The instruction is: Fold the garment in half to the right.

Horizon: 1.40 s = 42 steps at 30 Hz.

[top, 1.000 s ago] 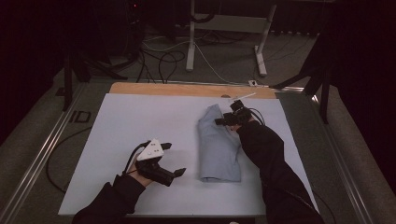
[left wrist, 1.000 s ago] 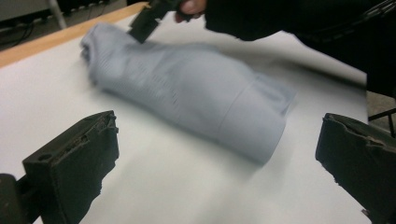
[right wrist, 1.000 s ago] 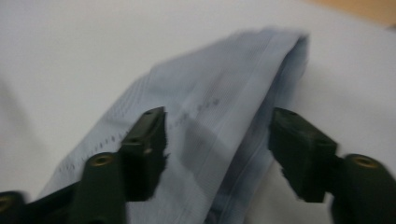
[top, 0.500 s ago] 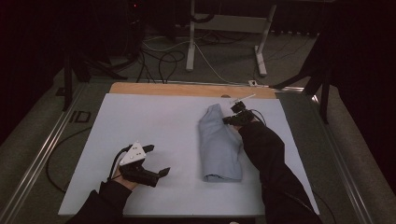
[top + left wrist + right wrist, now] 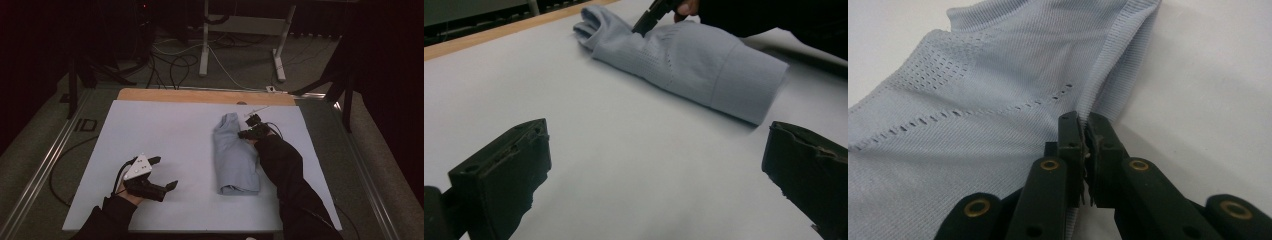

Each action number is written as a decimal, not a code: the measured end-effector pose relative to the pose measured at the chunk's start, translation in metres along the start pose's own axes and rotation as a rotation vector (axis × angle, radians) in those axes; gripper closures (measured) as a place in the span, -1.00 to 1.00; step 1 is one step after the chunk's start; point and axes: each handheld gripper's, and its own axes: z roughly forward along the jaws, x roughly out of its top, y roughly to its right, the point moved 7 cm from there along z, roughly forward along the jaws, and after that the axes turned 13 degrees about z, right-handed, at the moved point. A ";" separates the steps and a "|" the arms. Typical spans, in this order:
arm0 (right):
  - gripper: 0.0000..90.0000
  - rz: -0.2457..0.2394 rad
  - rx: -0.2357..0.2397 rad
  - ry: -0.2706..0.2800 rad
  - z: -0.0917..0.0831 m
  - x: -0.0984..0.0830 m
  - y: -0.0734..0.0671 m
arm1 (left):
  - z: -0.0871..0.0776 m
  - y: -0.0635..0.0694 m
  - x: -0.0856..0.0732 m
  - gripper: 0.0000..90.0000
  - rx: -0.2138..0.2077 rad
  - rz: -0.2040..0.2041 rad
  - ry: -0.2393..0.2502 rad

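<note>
The right gripper [image 5: 1084, 131] has just pinched shut on the far edge of the folded blue garment [image 5: 234, 155]; a fold or lift looks ready. The left gripper [image 5: 165, 172], wide and empty, has drawn back.

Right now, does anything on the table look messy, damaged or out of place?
Nothing stands out. The light blue garment lies folded on the white table cover, with no tear visible. The right tool is pinched shut on its ribbed edge; the left tool sits open, apart from it.
</note>
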 end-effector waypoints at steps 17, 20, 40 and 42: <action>0.09 -0.050 -0.001 0.054 -0.038 0.022 -0.013 | -0.016 -0.010 -0.008 -0.99 0.019 -0.013 0.011; 0.12 -0.062 0.006 0.084 -0.050 0.026 -0.021 | -0.017 -0.010 -0.011 -0.99 0.017 -0.009 0.011; 1.00 -0.260 0.247 0.066 -0.094 -0.033 -0.118 | -0.019 -0.011 -0.021 -0.99 0.025 -0.030 0.014; 1.00 -0.281 0.267 0.060 -0.097 -0.043 -0.126 | -0.019 -0.012 -0.021 -0.99 0.025 -0.034 0.018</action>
